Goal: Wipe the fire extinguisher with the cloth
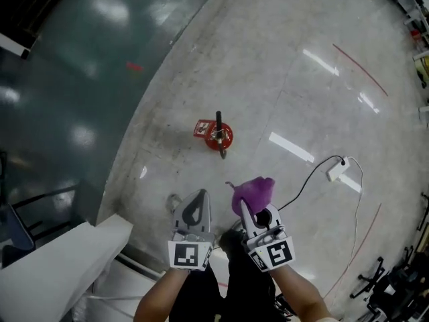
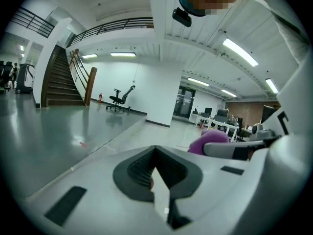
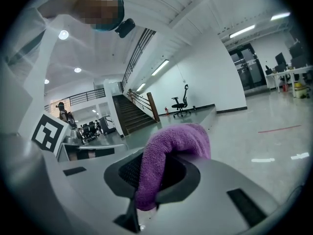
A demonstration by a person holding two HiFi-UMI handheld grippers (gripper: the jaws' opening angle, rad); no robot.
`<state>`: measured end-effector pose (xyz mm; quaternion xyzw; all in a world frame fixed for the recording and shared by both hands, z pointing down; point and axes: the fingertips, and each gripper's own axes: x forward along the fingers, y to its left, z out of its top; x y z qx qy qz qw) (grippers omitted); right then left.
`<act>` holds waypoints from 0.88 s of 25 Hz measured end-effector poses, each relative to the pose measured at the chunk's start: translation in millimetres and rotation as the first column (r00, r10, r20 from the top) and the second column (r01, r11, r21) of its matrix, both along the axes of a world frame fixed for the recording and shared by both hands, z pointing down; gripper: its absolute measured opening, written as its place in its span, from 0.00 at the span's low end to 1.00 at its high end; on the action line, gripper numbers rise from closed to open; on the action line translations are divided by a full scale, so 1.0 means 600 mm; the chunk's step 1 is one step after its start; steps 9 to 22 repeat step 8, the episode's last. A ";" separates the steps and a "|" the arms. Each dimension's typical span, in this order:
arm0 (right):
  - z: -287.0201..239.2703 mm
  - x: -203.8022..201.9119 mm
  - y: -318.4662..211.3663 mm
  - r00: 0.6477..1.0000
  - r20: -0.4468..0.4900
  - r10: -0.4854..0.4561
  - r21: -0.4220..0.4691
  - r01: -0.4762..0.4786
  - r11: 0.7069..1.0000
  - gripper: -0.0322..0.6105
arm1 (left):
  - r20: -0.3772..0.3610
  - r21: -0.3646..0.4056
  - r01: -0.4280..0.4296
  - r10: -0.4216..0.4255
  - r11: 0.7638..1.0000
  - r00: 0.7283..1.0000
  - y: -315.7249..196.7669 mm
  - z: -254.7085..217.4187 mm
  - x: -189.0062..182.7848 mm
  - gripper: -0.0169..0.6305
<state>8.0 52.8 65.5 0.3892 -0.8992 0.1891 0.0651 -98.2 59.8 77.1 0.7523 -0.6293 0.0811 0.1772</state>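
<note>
Behind right gripper [image 1: 247, 210], cloth [image 1: 257, 189] is partly hidden.

Left gripper [image 1: 196, 203] closed and empty, right gripper [image 1: 248, 210] clamped on purple cloth [image 1: 255, 189], forearms side by side

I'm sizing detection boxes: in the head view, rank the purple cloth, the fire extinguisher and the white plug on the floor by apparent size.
1-2. purple cloth and fire extinguisher: look alike; the cloth is nearer the camera, so unranked.
3. white plug: smallest.
</note>
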 end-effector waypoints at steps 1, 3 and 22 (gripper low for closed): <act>-0.019 0.000 0.006 1.000 -0.002 -0.006 -0.007 0.006 1.000 0.14 | 0.001 -0.012 0.002 -0.002 1.000 1.000 0.004 -0.019 0.005 0.03; -0.061 0.002 0.025 1.000 -0.001 -0.017 -0.037 0.017 0.999 0.14 | -0.007 -0.046 0.009 -0.010 0.999 1.000 0.018 -0.062 0.014 0.03; -0.198 0.018 0.086 0.999 -0.007 -0.051 -0.101 0.050 0.994 0.14 | -0.043 -0.109 0.020 -0.025 0.994 0.999 0.073 -0.204 0.052 0.03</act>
